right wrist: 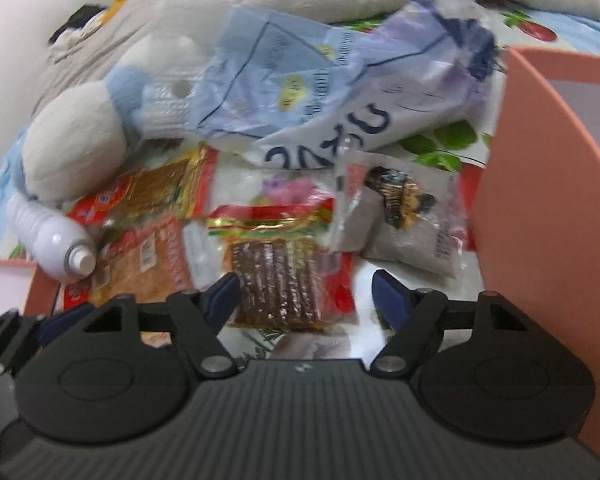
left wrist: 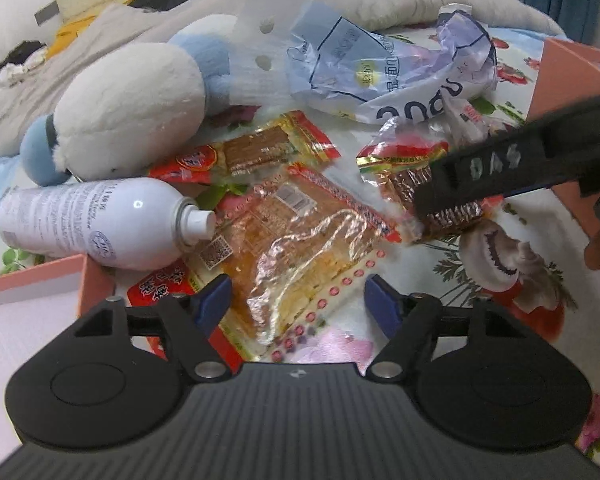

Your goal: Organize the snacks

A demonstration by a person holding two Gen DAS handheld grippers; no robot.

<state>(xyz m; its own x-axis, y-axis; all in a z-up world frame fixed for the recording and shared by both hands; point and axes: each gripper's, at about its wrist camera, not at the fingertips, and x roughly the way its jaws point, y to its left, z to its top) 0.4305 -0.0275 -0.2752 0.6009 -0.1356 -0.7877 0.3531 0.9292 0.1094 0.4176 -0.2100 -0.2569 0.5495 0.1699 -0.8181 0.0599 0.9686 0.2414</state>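
While the left gripper (left wrist: 298, 300) hovers with its blue-padded fingers (left wrist: 214, 300) spread wide and holding nothing, the large orange snack packet (left wrist: 284, 236) lies flat on the flower-printed bed sheet (left wrist: 512, 236) directly beneath them. Just left of that packet a white spray bottle (left wrist: 96, 224) lies on its side, nozzle touching the packet's edge, and a white-and-blue plush toy (left wrist: 132, 108) rests behind the bottle. Behind the packet sits a smaller red-and-gold snack packet (left wrist: 252, 152), and farther back a crumpled pale-blue plastic bag (left wrist: 364, 76). Right of the large packet, the right gripper (right wrist: 304, 292) reaches in over a dark-brown snack packet (right wrist: 276, 288); its fingers (right wrist: 224, 292) are also wide apart, straddling the packet without closing on it. Behind and right of the brown packet lies a grey-and-clear snack packet (right wrist: 400, 216), close to a pink box (right wrist: 548, 184) standing at the right. Another pink box (left wrist: 32, 292) shows left of the large orange packet, below the bottle.
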